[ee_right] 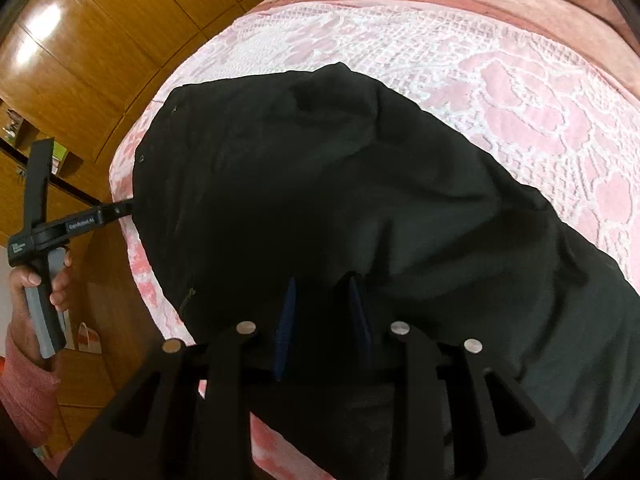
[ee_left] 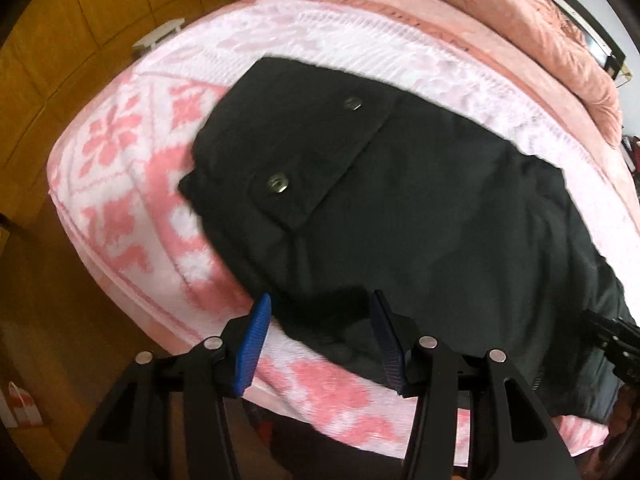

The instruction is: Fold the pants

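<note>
black pants (ee_left: 400, 208) lie spread on pink bed (ee_left: 120, 184). left claw (ee_left: 320, 344) released, straddling near hem; right claw (ee_right: 322, 320) half-spread over cloth, gripping nothing. fabric soft, limp: pinch edges.

Things counted on the bed

One pair of soft black cloth pants (ee_left: 420, 208) is seen, two round metal buttons (ee_left: 277, 183), and two black grippers with blue fingers (ee_left: 316, 344).

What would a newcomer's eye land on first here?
The black pants, lying in a dark heap across the pink and white patterned blanket, with two metal snap buttons on a pocket flap. Next, the left gripper open at the pants' near edge, and the right gripper over the dark cloth.
</note>
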{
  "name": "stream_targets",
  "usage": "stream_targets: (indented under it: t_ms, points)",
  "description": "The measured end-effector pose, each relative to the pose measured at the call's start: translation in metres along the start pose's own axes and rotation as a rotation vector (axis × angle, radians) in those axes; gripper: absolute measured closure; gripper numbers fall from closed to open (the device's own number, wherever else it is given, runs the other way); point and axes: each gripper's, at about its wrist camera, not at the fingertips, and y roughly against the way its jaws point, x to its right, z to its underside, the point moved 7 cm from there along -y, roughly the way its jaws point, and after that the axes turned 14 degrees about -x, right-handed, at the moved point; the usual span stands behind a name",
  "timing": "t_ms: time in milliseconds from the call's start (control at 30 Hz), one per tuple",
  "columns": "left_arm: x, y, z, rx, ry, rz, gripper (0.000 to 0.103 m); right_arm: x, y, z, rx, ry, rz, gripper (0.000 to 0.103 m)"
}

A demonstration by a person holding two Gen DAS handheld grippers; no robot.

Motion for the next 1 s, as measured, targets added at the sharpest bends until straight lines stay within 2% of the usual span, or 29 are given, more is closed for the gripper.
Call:
stream_targets:
  t_ms: [267, 367, 400, 533, 600, 767, 867, 933, 1000]
  points:
    - [-0.01, -0.016, -0.002, -0.07, 0.076, 0.129, 0.051, -0.001, -0.006, 0.0, -0.018, -0.005, 0.001, 0.073]
    - [-0.014, -0.014, -0.006, -0.083, 0.13, 0.211, 0.069, 0.0, -0.007, 0.0, -0.018, -0.009, -0.005, 0.071]
    - [-0.017, -0.014, -0.007, -0.095, 0.15, 0.224, 0.072, 0.002, -0.007, 0.001, -0.018, -0.008, -0.006, 0.071]
    - [-0.021, -0.013, -0.007, -0.124, 0.171, 0.24, 0.071, 0.002, -0.009, 0.001, -0.019, -0.006, -0.013, 0.07]
    - [-0.021, -0.013, -0.003, -0.143, 0.17, 0.244, 0.067, 0.003, -0.01, 0.0, -0.019, -0.008, -0.018, 0.07]
    - [-0.031, -0.016, -0.001, -0.151, 0.171, 0.261, 0.065, 0.003, -0.011, -0.001, -0.02, -0.009, -0.021, 0.07]
    - [-0.031, -0.02, -0.005, -0.16, 0.198, 0.316, 0.061, 0.003, -0.012, -0.002, -0.022, -0.007, -0.019, 0.068]
    - [-0.034, -0.018, -0.007, -0.165, 0.242, 0.358, 0.061, 0.002, -0.013, -0.001, -0.023, -0.003, -0.019, 0.067]
    - [-0.039, -0.013, -0.009, -0.156, 0.241, 0.375, 0.062, 0.002, -0.014, -0.002, -0.024, -0.003, -0.02, 0.066]
